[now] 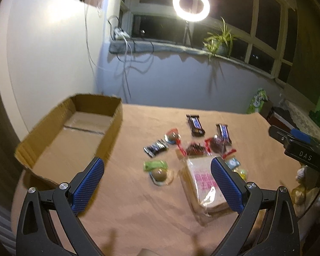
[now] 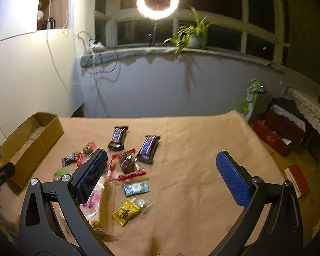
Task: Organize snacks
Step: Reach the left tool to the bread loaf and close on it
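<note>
From the left wrist we see our left gripper (image 1: 157,171) spread wide and empty above the snacks (image 1: 189,147), with the open cardboard box (image 1: 108,132) just left of them on the tan cloth (image 1: 138,213). Only the right wrist shows a yellow packet (image 2: 125,212) and teal packet (image 2: 136,188) near our right gripper (image 2: 161,164), likewise wide and empty.

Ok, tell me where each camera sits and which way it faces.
Left wrist: on the left gripper, above the table's left part, facing the window; own open blue-padded fingers show, plus the other gripper's black body at right.
Right wrist: on the right gripper, further right, same facing; open.
Shared: open brown cardboard box, two dark blue-labelled bars, white ring light.
</note>
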The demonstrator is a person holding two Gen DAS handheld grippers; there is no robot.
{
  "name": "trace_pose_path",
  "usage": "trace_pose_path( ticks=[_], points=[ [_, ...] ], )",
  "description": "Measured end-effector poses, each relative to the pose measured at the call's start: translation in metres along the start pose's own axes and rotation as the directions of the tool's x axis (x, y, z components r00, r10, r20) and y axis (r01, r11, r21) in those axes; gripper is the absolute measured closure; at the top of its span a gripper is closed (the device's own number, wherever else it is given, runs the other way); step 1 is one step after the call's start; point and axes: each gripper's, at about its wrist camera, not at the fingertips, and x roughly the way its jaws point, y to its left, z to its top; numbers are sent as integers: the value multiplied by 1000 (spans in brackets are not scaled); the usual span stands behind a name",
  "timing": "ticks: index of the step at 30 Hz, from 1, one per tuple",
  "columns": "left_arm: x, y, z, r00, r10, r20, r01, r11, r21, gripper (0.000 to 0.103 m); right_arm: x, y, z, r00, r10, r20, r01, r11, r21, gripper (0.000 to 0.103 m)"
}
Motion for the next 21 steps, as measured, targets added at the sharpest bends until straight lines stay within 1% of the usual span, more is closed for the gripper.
trace_pose_path(
  ticks=[2,4,5,7,8,10,12,13,14,16,17,19,20,21],
  points=[
    [6,0,-3,999,-28,-31,27,1000,-3,3,7,0,-2,998,50,-41,-50,999,-2,0],
    [12,1,-6,997,-52,-61,51,999,-12,3,17,-1,-6,986,126,-108,-126,992,8,0],
    [15,1,-8,995,-68,-77,67,998,-19,3,23,-2,-8,976,166,-143,-165,986,20,0],
    [22,0,-12,988,-106,-110,103,994,-35,3,37,-2,-12,940,259,-221,-251,966,65,0],
    [26,-1,-15,983,-131,-129,126,991,-46,3,42,0,-17,926,288,-243,-276,957,84,0],
    [31,-4,-20,973,-169,-156,162,985,-59,3,47,3,-22,903,332,-272,-314,943,109,0],
    [37,-8,-25,964,-197,-179,187,980,-71,5,51,8,-26,873,390,-294,-368,921,131,0],
    [39,-10,-27,959,-212,-187,201,977,-76,5,52,10,-27,861,410,-301,-386,912,138,0],
    [41,-12,-28,955,-225,-194,213,974,-80,7,55,15,-30,847,430,-313,-405,903,144,0],
    [44,-15,-30,946,-249,-208,235,968,-88,11,56,20,-31,828,453,-331,-427,892,150,0],
    [47,-17,-31,941,-260,-216,245,965,-92,14,58,22,-31,820,461,-339,-435,887,153,3],
    [51,-18,-31,933,-278,-228,261,960,-102,21,63,26,-32,794,489,-362,-459,872,171,7],
    [52,-17,-32,927,-291,-236,272,956,-110,25,66,27,-33,776,507,-375,-470,862,190,9],
    [55,-18,-32,924,-296,-240,276,954,-113,29,72,27,-36,751,531,-391,-483,847,222,12]
  ],
)
